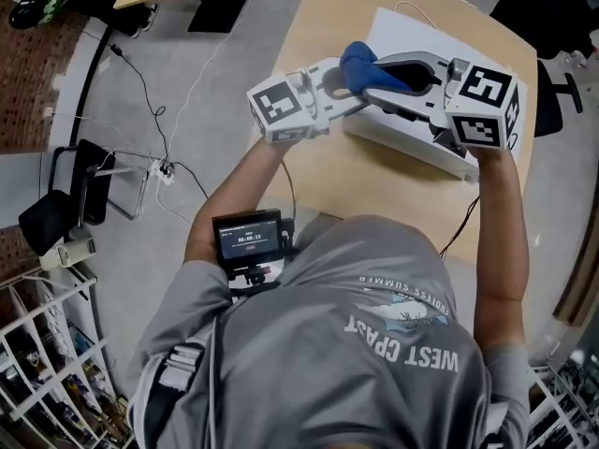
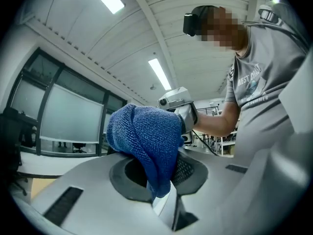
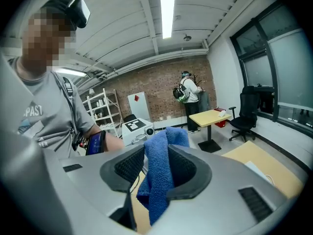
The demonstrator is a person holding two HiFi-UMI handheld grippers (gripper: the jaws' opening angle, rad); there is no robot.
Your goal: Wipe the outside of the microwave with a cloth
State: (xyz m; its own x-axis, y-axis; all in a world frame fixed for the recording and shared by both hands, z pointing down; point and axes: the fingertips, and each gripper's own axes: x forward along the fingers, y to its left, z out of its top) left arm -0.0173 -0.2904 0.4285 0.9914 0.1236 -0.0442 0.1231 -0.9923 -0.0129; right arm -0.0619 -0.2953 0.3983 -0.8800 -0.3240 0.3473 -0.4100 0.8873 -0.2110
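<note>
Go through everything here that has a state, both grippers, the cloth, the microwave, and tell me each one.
left gripper: shut on the blue cloth.
right gripper: open, blue cloth between its jaws.
blue cloth: bunched, hanging between the two grippers.
microwave: on the table, door appears shut.

The blue cloth point(image 2: 146, 136) covers the gap between the left gripper's point(image 2: 159, 173) pads. Whether the right gripper point(image 3: 157, 168) presses it cannot be told, and both grippers hide the microwave's point(image 1: 398, 31) near side.

Office-lab, brick wall point(image 3: 161, 89), desks point(image 3: 215, 115), shelving point(image 3: 100, 109)
</note>
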